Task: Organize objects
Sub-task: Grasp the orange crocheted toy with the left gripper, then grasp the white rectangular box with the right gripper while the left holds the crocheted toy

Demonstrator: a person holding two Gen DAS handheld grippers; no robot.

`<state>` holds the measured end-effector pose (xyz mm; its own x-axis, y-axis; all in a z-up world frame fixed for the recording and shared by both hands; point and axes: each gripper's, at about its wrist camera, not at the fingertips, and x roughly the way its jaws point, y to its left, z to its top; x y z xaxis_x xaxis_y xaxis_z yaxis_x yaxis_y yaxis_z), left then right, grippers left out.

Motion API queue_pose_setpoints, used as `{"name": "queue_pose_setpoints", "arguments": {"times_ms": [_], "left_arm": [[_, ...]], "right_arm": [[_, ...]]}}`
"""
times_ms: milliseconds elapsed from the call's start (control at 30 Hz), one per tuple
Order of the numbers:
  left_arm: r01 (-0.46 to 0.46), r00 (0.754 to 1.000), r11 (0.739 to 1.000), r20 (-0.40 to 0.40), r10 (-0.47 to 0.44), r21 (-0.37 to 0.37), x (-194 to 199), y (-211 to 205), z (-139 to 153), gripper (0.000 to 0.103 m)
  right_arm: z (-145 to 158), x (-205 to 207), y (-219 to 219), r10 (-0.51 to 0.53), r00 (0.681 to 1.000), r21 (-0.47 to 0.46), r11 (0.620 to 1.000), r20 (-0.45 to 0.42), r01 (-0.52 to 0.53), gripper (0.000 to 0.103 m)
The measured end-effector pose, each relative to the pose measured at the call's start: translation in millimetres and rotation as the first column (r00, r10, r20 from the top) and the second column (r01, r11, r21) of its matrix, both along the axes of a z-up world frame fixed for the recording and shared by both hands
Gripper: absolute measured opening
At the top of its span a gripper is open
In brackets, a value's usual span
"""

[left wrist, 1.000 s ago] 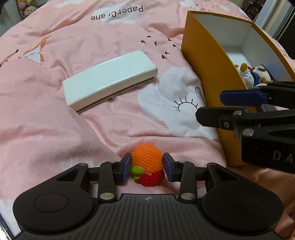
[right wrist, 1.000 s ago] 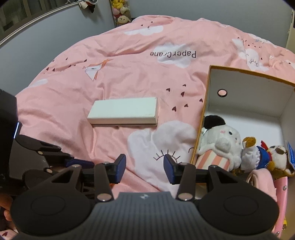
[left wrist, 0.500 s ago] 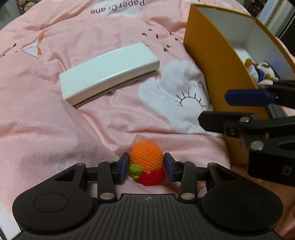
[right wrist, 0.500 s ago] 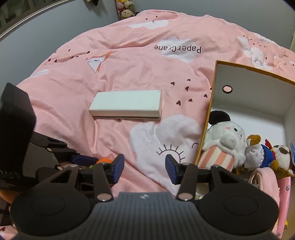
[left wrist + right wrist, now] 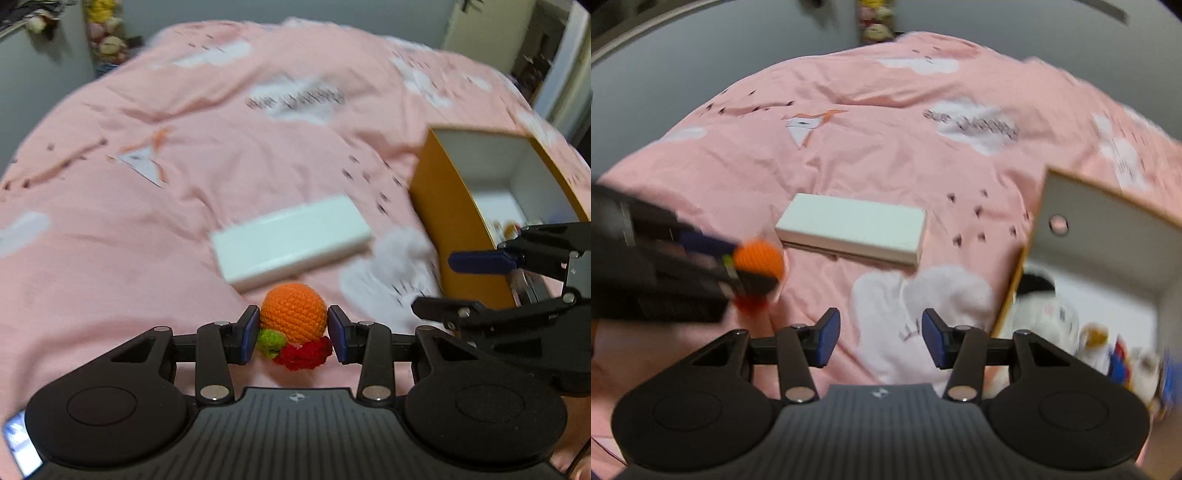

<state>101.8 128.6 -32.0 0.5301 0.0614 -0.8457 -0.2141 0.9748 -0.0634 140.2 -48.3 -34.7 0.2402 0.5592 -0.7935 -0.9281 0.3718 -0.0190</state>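
Crocheted orange ball toy (image 5: 293,318) sits between the left gripper (image 5: 293,334) pads, above the pink cloud-print bedspread (image 5: 184,155). Flat white rectangular box (image 5: 291,240) lies on bedspread beyond it. Open yellow cardboard box (image 5: 448,206) to the right, holding what appear to be plush toys (image 5: 1049,314). Right gripper (image 5: 879,341) in front of that box.

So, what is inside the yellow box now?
Inside the yellow box lie soft toys: a white plush with a black top and smaller blurred ones. Its floor beneath them is hidden.
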Motion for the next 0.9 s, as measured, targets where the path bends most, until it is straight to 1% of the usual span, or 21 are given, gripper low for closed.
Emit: {"name": "queue_pose_setpoints", "arguments": {"times_ms": [67,133,167,200,233,333,367,400,467,500,533,600,667,733,800,867,900], "left_arm": [[-0.024,1.0,1.0,0.009,0.024,-0.003,3,11,4,0.045],[-0.043,0.999,0.999,0.012,0.043,-0.004,6,19,5,0.045],[-0.048,0.999,0.999,0.012,0.048,-0.004,7,21,4,0.045],[-0.051,0.999,0.999,0.011,0.051,-0.007,8,23,4,0.045],[-0.054,0.998,0.998,0.01,0.054,-0.011,9,25,3,0.045],[-0.067,0.998,0.998,0.002,0.067,-0.01,13,29,-3,0.045],[-0.074,0.997,0.997,0.0,0.074,-0.01,14,31,-5,0.045],[-0.081,0.997,0.997,0.0,0.081,-0.017,14,34,-6,0.045],[-0.092,0.996,0.995,0.0,0.092,-0.029,14,38,-10,0.045],[-0.093,0.996,0.995,0.0,0.093,-0.031,13,39,-11,0.045],[-0.095,0.995,0.995,-0.001,0.095,-0.031,14,41,-12,0.045],[-0.102,0.995,0.994,-0.004,0.102,-0.034,15,43,-14,0.045],[-0.11,0.994,0.993,-0.008,0.109,-0.041,16,45,-16,0.045],[-0.116,0.993,0.992,-0.009,0.115,-0.051,16,48,-18,0.045],[-0.122,0.992,0.991,-0.009,0.122,-0.06,16,51,-19,0.045],[-0.12,0.993,0.991,-0.014,0.12,-0.055,15,52,-20,0.045],[-0.119,0.993,0.991,-0.014,0.119,-0.054,15,52,-21,0.045]], "right_arm": [[4,5,15,0.093,0.996,-0.019,0.996,0.018,-0.093,0.051],[5,8,34,0.197,0.979,-0.06,0.979,0.059,-0.193,0.052],[5,10,45,0.259,0.962,-0.087,0.964,0.083,-0.252,0.054],[4,13,54,0.31,0.946,-0.11,0.948,0.099,-0.299,0.06],[2,16,66,0.367,0.925,-0.141,0.925,0.101,-0.352,0.064],[-9,26,94,0.472,0.879,-0.22,0.867,0.072,-0.447,0.065],[-14,28,102,0.492,0.868,-0.243,0.852,0.067,-0.464,0.062],[-18,28,109,0.518,0.853,-0.26,0.834,0.065,-0.486,0.056],[-25,21,118,0.567,0.82,-0.276,0.803,0.077,-0.529,0.048],[-29,17,121,0.587,0.805,-0.28,0.789,0.083,-0.546,0.045],[-33,13,123,0.601,0.794,-0.286,0.779,0.09,-0.557,0.045],[-44,6,129,0.618,0.779,-0.321,0.763,0.107,-0.561,0.047],[-52,0,131,0.638,0.754,-0.347,0.75,0.156,-0.563,0.048],[-57,-3,133,0.648,0.739,-0.37,0.743,0.186,-0.558,0.049],[-63,-4,135,0.656,0.727,-0.386,0.736,0.205,-0.556,0.054],[-71,-6,137,0.672,0.705,-0.409,0.722,0.225,-0.558,0.058],[-74,-5,138,0.674,0.702,-0.411,0.722,0.23,-0.557,0.06]]}}
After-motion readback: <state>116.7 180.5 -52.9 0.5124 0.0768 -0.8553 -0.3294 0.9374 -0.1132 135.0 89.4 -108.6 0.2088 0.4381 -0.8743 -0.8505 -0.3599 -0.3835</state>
